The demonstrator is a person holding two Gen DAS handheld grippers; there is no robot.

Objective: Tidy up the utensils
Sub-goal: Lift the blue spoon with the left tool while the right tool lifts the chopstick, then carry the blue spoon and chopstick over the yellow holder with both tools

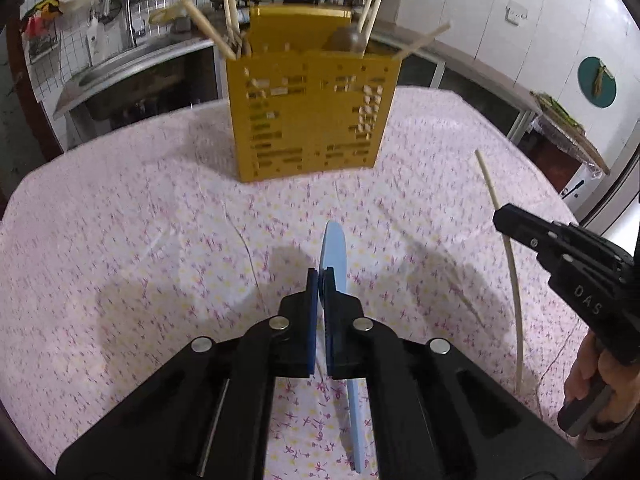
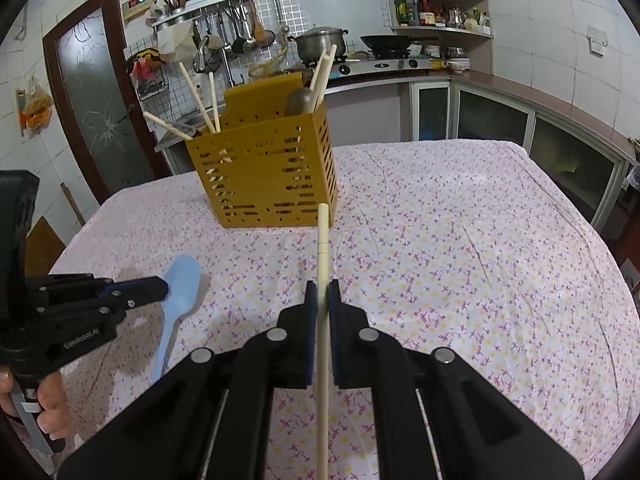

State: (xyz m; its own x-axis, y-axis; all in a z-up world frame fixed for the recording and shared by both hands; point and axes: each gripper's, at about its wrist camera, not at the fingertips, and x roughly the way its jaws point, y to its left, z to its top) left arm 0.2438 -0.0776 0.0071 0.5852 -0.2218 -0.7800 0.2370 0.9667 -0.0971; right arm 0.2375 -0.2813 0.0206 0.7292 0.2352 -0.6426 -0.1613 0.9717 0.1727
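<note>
Both tools are seen closed on utensils above the desk (image 2: 460, 216), which is covered by a pink floral cloth. Behind the desk a kitchen counter with a steel pot (image 2: 322, 42) and a dark wok (image 2: 386, 42) is visible, and ladles are hung on the tiled wall.

Toward the far edge of the desk, near its middle, a yellow slotted utensil holder (image 1: 312, 116) is stood upright. Several pale chopsticks (image 2: 212, 98) are leaned out of its top at the left and right sides, and a brown rounded utensil is held in it as well.

In the left wrist view, the left tool (image 1: 320, 276) is shown with its pads pressed flat against a light blue spoon (image 1: 334, 248). The spoon is gripped at the base of its bowl, with the bowl pointed toward the holder and the handle passed back under the tool. In the right wrist view, the spoon is seen lifted over the near left part of the desk, its shadow cast on the cloth below.

The right tool (image 2: 322, 284) is shut on a single pale chopstick (image 2: 323, 240), which is clamped partway along its length. Its far tip is pointed toward the holder, while the rest is run back between the fingers. A hand (image 1: 592, 384) is seen wrapped around the right tool's grip.
</note>
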